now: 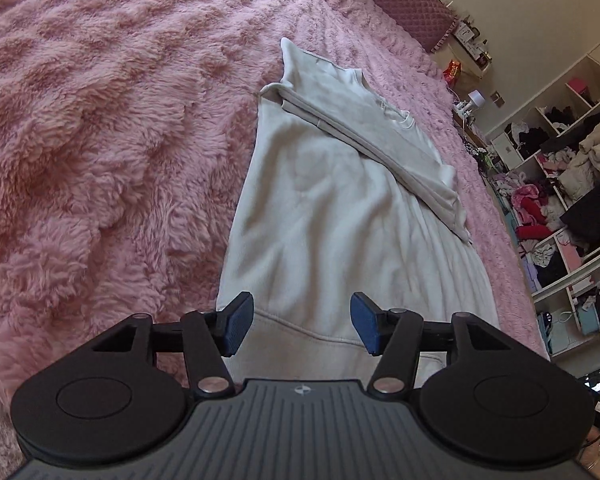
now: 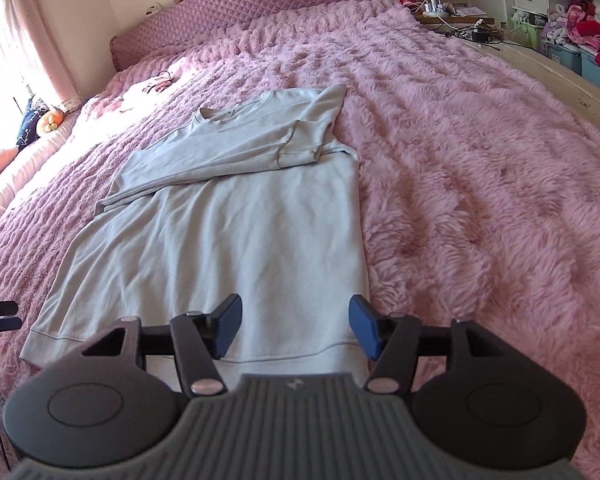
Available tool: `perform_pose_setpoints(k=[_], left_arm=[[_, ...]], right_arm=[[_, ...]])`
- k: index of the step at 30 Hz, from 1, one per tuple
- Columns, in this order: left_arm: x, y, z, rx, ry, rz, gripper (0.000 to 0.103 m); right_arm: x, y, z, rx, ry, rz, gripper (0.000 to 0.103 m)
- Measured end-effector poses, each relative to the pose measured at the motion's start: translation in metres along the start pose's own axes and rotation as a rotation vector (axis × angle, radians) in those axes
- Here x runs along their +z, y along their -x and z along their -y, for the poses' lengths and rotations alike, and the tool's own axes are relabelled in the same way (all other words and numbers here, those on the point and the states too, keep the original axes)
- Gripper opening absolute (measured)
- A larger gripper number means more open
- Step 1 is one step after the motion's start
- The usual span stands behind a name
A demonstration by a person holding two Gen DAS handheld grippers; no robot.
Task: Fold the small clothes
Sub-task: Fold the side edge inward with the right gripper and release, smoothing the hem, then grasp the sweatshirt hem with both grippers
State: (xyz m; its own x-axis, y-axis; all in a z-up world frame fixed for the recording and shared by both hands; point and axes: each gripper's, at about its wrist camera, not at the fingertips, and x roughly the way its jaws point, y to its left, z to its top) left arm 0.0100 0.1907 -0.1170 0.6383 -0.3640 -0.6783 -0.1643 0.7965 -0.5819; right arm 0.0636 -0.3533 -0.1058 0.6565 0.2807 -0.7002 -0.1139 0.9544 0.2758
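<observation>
We hold left tongs (image 1: 298, 322) apart | right tongs (image 2: 294, 326) apart, both over hem | cream sweatshirt (image 2: 236, 216) flat mid-bed, sleeves folded across chest | pink blanket (image 2: 480, 160) beneath

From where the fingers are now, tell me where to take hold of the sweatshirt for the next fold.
Grip the sweatshirt by its ribbed hem band, one corner per gripper, coming in low from the near edge. The hem lies flat and nearest; both sleeves are already folded across the chest, so probably lifting the hem toward the collar folds it. The left gripper and right gripper hover open over it.
</observation>
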Motion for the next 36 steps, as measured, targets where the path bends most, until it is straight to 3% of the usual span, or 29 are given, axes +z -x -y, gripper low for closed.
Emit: perform_pose_setpoints(k=[6,9,18,25,29,36], left_arm=[[-0.015,-0.003,-0.028,-0.066,0.087,-0.012,0.065],[-0.013,-0.007,-0.036,-0.104,0.121,-0.017,0.074],[-0.006,-0.018,-0.045,-0.05,0.147,-0.03,0.074],[-0.005,-0.037,-0.048,-0.123,0.154,-0.107,0.074],[-0.004,-0.052,-0.046,-0.114,0.162,-0.131,0.074],[-0.001,-0.058,-0.053,-0.177,0.248,-0.126,0.075]], right_arm=[[-0.019,-0.001,0.019,-0.003,-0.051,-0.049,0.057],[-0.022,-0.009,0.02,0.006,-0.067,-0.073,0.057],[-0.02,-0.022,0.017,0.03,-0.092,-0.123,0.058],[-0.021,-0.024,0.023,0.066,-0.122,-0.118,0.063],[-0.02,-0.024,0.028,0.102,-0.165,-0.113,0.068],[-0.019,-0.03,0.027,0.122,-0.177,-0.122,0.068]])
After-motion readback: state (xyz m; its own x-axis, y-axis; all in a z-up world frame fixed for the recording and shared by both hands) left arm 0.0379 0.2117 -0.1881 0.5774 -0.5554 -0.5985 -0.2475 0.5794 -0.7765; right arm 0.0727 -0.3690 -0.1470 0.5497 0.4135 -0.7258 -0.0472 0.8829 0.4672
